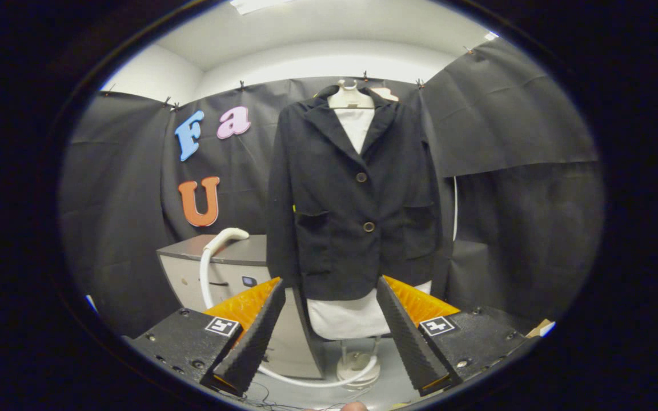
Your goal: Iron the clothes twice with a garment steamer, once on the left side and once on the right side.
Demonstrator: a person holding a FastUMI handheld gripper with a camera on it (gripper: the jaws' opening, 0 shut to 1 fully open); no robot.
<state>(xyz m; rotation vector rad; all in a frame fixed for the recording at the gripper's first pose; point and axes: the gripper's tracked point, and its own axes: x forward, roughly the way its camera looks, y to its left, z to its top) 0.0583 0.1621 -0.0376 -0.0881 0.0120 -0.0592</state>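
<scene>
A dark two-button jacket (357,200) hangs on a white dress form (347,317) straight ahead, well beyond my fingers. My gripper (329,297) is open, with nothing between its fingers; the jacket's hem and the form's base show through the gap. The garment steamer's white handle (227,235) rests on top of a grey cabinet (220,268) to the left of the jacket, beyond my left finger (257,331). Its white hose (206,279) drops down the cabinet front and curls along the floor toward the stand's foot (354,365).
Black cloth walls close in the booth behind and on both sides. A thin white cord (454,208) hangs just right of the jacket. The form's round foot stands on a pale floor between my fingers.
</scene>
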